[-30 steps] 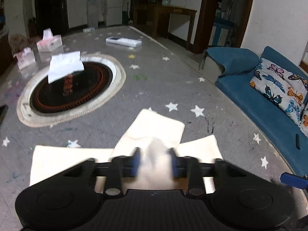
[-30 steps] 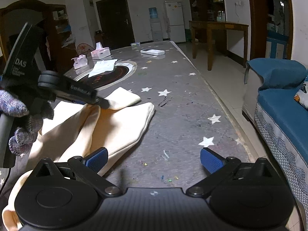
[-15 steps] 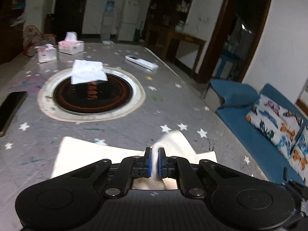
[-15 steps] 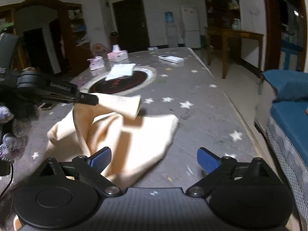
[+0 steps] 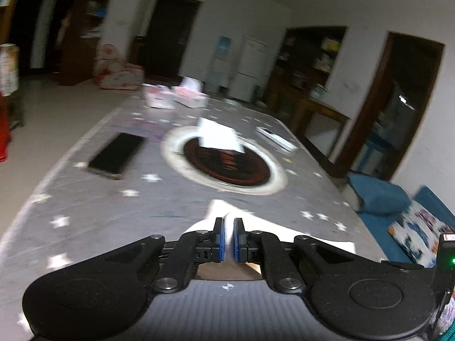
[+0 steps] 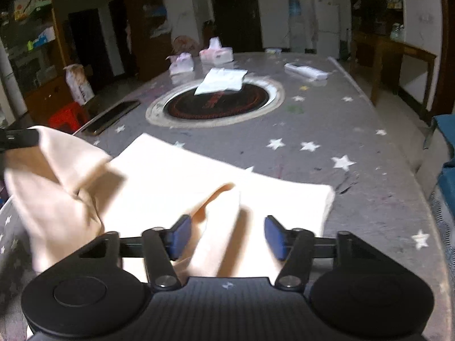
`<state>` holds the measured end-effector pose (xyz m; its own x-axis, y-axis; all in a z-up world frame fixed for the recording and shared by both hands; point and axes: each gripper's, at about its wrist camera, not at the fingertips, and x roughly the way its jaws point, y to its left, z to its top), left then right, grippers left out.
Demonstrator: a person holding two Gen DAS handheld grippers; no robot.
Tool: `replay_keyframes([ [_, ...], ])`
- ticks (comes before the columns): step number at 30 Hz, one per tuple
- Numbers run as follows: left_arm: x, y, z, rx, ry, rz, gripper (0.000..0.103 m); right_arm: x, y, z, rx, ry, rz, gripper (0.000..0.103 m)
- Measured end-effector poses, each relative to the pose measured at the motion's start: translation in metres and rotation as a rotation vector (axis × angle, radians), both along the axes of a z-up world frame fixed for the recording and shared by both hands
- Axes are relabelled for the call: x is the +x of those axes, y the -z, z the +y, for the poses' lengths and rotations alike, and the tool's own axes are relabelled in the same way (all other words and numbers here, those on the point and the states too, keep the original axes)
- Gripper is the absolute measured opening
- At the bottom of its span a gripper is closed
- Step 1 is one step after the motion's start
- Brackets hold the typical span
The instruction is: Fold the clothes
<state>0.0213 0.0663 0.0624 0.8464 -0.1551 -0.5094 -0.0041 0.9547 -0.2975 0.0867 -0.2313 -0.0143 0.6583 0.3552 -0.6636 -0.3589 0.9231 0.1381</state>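
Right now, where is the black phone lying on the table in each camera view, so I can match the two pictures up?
Left wrist: the black phone lies left of centre, on the starry table, left of the round cooktop.
Right wrist: the phone sits at mid-left near the table's edge, again left of the cooktop.
Shared landmark: the white paper lying on the cooktop.

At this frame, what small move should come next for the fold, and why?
Probably close the right claw on the raised ridge of the cream garment between its open pads. The left claw is already shut on a lifted part of the cloth, so a second grip would let both hands carry the fold over.
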Motion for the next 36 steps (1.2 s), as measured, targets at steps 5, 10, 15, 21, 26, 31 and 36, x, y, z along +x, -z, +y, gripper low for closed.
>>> replay_keyframes([
  [5, -0.034, 0.005, 0.039, 0.01, -0.11, 0.01, 0.007, -0.005, -0.001, 0.003, 0.012, -0.027, -0.005, 0.027],
  [10, -0.057, 0.02, 0.065, 0.021, -0.193, 0.052, 0.007, -0.014, -0.006, -0.001, 0.02, -0.013, -0.039, 0.009],
  [15, -0.07, 0.035, 0.074, 0.048, -0.227, 0.086, 0.006, -0.035, -0.022, -0.017, 0.012, 0.033, -0.113, 0.006],
  [21, -0.083, 0.04, 0.074, 0.054, -0.227, 0.104, 0.006, -0.068, -0.04, -0.052, 0.008, 0.139, -0.18, 0.006],
  [26, -0.093, 0.043, 0.074, 0.059, -0.226, 0.119, 0.006, -0.095, -0.043, -0.093, 0.033, 0.283, -0.185, 0.006],
  [31, -0.099, 0.049, 0.068, 0.072, -0.21, 0.156, 0.006, -0.108, -0.02, -0.131, 0.023, 0.41, -0.082, 0.029],
  [36, -0.102, 0.05, 0.067, 0.094, -0.206, 0.172, 0.007, -0.12, -0.007, -0.152, 0.029, 0.437, -0.02, 0.042],
])
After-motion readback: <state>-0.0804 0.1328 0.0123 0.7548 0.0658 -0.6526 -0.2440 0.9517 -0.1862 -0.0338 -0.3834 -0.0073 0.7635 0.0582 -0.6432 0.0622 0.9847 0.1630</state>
